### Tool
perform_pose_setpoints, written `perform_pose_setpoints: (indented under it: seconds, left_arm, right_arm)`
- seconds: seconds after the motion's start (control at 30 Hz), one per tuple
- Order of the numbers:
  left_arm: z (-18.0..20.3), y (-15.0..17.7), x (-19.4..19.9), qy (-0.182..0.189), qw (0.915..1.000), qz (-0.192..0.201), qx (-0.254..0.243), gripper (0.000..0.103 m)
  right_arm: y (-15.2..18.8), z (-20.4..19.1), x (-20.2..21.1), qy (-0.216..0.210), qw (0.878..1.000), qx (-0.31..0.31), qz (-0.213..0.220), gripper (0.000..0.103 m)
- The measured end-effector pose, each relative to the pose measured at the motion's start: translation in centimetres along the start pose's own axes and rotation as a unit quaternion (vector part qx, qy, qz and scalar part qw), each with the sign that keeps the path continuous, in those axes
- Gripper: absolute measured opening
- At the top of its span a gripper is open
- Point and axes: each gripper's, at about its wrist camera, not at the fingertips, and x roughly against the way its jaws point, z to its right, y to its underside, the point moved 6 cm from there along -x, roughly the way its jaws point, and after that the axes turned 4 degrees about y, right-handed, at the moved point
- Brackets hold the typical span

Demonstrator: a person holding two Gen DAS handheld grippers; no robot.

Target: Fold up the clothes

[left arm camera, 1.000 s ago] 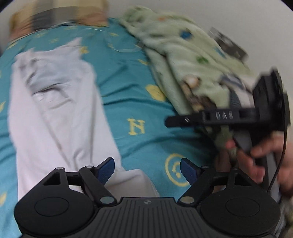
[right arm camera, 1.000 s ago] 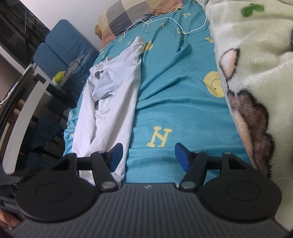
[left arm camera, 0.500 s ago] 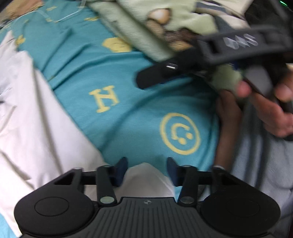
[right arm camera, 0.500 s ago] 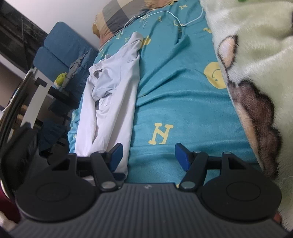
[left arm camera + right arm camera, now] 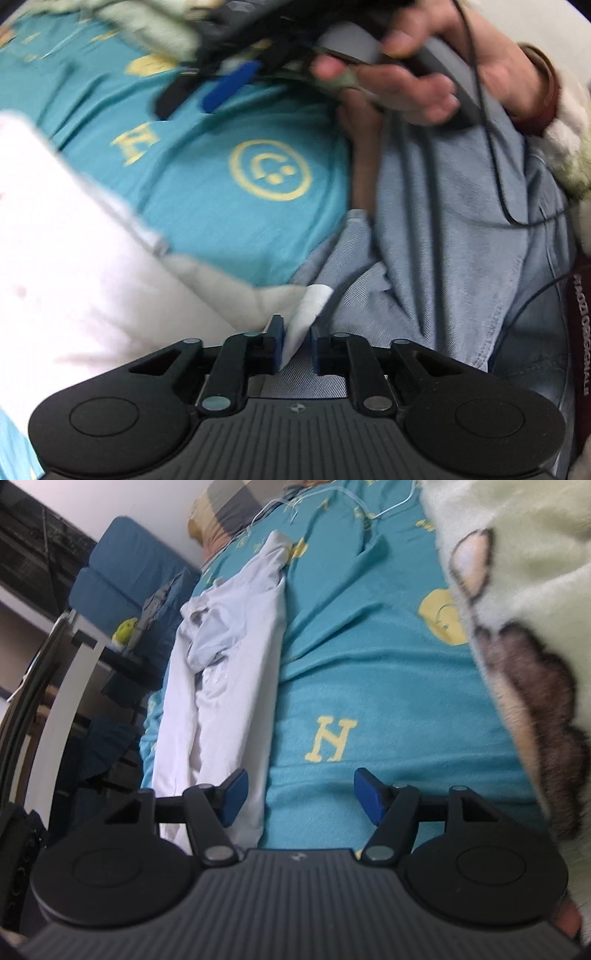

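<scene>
A white garment (image 5: 229, 672) lies lengthwise along the left side of a teal bedsheet (image 5: 354, 679). In the left wrist view its near corner (image 5: 92, 258) fills the lower left. My left gripper (image 5: 295, 343) is shut on the white garment's bottom corner, a strip of fabric pinched between the blue pads. My right gripper (image 5: 299, 794) is open and empty, hovering over the sheet just right of the garment's lower edge; it also shows blurred in the left wrist view (image 5: 207, 92).
A fluffy green blanket (image 5: 517, 590) with a bear print covers the bed's right side. A plaid pillow (image 5: 236, 506) and a white cable (image 5: 369, 502) lie at the far end. A blue chair (image 5: 122, 576) stands left of the bed. The person's jeans (image 5: 461, 221) are at the near edge.
My left gripper dropped to the garment's near corner and closed on it. The right gripper stayed open and shifted slightly.
</scene>
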Motion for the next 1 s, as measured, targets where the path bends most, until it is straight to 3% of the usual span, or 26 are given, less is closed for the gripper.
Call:
perform_pose_setpoints:
  seconds: [0.13,0.17,0.23,0.3,0.33,0.4,0.47,0.57,0.63,0.73,0.83,1.0]
  left_arm:
    - [-1.4,2.8,3.6,0.002,0.9945,0.060,0.086,0.062]
    - [-1.8,3.6,4.7,0.006,0.9910,0.079,0.108,0.072]
    - [-3.7,5.1,6.6,-0.011,0.9770,0.120,0.176,0.081]
    - [-6.2,6.9,8.3,-0.032,0.9536,0.157,0.255,0.082]
    - [-7.7,8.0,8.9,-0.044,0.9375,0.172,0.300,0.083]
    - [-10.8,10.3,9.7,-0.070,0.8967,0.188,0.394,0.084]
    - [-13.1,12.2,9.7,-0.078,0.8639,0.194,0.458,0.084]
    - [-14.7,13.0,9.4,-0.063,0.8482,0.207,0.483,0.084]
    - [-15.3,13.2,9.5,-0.072,0.8484,0.206,0.482,0.085]
    - [-16.0,13.3,8.3,-0.086,0.8562,0.168,0.481,0.091]
    - [-15.8,13.1,6.3,-0.041,0.8671,0.129,0.479,0.091]
    - [-13.8,11.4,5.0,0.013,0.8965,0.093,0.433,0.096]
  right_arm:
    - [1.5,-1.8,-0.7,-0.028,0.999,0.028,-0.031,0.067]
    - [1.9,-2.3,-0.9,-0.037,0.998,0.032,-0.041,0.067]
    - [2.8,-3.1,-1.4,-0.053,0.996,0.037,-0.063,0.067]
    - [3.9,-3.9,-2.2,-0.064,0.993,0.039,-0.091,0.067]
    - [4.5,-4.4,-2.6,-0.071,0.991,0.041,-0.104,0.067]
    - [5.6,-5.2,-3.4,-0.077,0.988,0.047,-0.129,0.067]
    - [6.6,-5.9,-4.1,-0.068,0.985,0.059,-0.146,0.067]
    - [7.4,-6.2,-4.9,-0.043,0.984,0.081,-0.155,0.067]
    - [7.6,-6.2,-5.2,-0.040,0.983,0.083,-0.158,0.066]
    - [7.9,-6.4,-5.2,-0.053,0.982,0.085,-0.163,0.066]
    - [8.4,-6.9,-5.5,-0.064,0.978,0.094,-0.175,0.066]
    - [8.7,-7.3,-5.8,-0.072,0.975,0.101,-0.183,0.066]
